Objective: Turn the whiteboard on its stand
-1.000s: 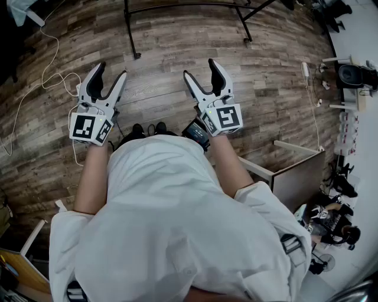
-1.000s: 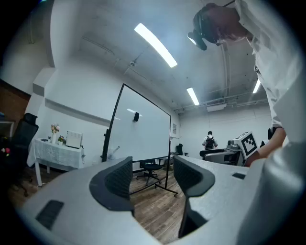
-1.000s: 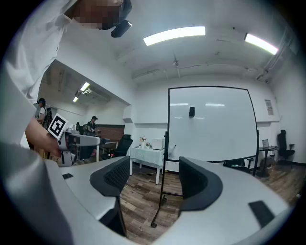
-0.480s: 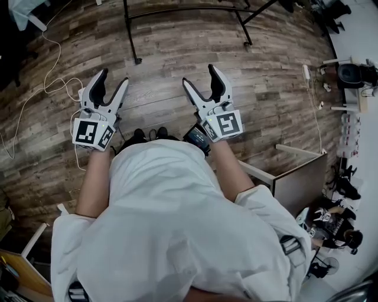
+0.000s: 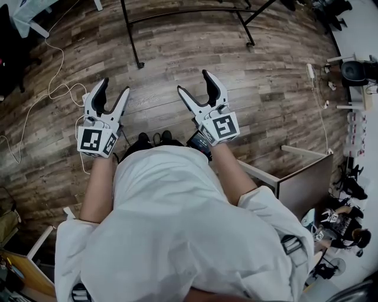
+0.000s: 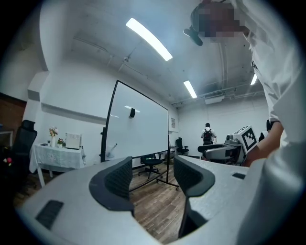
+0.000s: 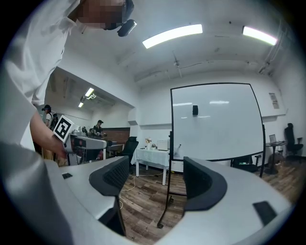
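A large whiteboard (image 7: 217, 122) in a black frame stands upright on its black wheeled stand (image 5: 177, 12) some way ahead on the wood floor. The left gripper view shows the whiteboard (image 6: 138, 122) from its left side, at an angle. My left gripper (image 5: 112, 89) is held level at waist height, open, nothing between its jaws. My right gripper (image 5: 196, 82) is beside it, also open and empty. Both point toward the board and are well short of it. Neither touches anything.
A white cable (image 5: 53, 88) trails over the floor at the left. A cloth-covered table (image 7: 153, 158) stands left of the board, office chairs (image 6: 152, 162) behind it. A low partition (image 5: 301, 177) is at my right. A person (image 6: 207, 136) stands far off.
Both grippers have drifted slightly in the head view and the stand's base has slid a little toward the top edge. The jaws stand as before.
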`<action>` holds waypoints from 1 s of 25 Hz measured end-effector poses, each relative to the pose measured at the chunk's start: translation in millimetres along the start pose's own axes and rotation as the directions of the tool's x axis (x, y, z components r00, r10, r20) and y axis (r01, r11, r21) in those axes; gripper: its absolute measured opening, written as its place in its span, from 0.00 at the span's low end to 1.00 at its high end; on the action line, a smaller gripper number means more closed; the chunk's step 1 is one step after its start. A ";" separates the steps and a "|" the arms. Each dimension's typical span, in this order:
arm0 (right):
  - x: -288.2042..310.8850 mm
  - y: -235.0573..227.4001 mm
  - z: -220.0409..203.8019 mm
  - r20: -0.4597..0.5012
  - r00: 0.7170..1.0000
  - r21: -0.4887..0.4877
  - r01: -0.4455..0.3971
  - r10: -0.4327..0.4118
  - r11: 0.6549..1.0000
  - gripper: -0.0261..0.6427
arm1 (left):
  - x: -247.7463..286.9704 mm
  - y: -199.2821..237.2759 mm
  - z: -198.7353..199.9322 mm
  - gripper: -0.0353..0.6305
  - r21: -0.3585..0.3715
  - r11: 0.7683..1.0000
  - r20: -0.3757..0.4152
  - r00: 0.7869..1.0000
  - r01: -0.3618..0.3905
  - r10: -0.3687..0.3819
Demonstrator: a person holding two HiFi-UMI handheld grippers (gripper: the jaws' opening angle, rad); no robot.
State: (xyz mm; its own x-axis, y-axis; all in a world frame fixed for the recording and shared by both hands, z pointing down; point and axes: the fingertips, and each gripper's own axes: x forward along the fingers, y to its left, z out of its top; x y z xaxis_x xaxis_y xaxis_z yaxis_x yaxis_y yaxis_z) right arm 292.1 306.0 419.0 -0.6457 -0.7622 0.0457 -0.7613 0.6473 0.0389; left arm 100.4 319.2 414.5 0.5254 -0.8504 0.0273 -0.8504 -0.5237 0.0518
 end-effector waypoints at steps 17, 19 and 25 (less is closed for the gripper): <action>-16.3 -63.2 -2.5 -0.008 1.000 0.053 0.020 -0.020 0.998 0.55 | 55.4 -38.5 -13.0 0.54 -0.066 0.998 -0.042 0.999 0.021 -0.023; -17.8 -71.2 -5.1 -0.008 1.000 0.057 0.023 -0.022 0.998 0.55 | 62.4 -45.2 -11.6 0.54 -0.082 0.995 -0.032 0.998 0.052 -0.055; -16.5 -79.6 -15.0 -0.015 1.000 0.075 0.025 -0.023 0.997 0.55 | 66.4 -40.8 -9.0 0.54 -0.066 0.997 -0.023 0.999 0.041 -0.042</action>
State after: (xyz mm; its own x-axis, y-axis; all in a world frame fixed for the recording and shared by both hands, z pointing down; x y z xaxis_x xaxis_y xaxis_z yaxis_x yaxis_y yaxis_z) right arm 364.3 267.3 430.1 -0.6267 -0.7770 0.0595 -0.7792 0.6258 -0.0351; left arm 170.2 284.6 423.1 0.5614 -0.8261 0.0477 -0.8244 -0.5534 0.1190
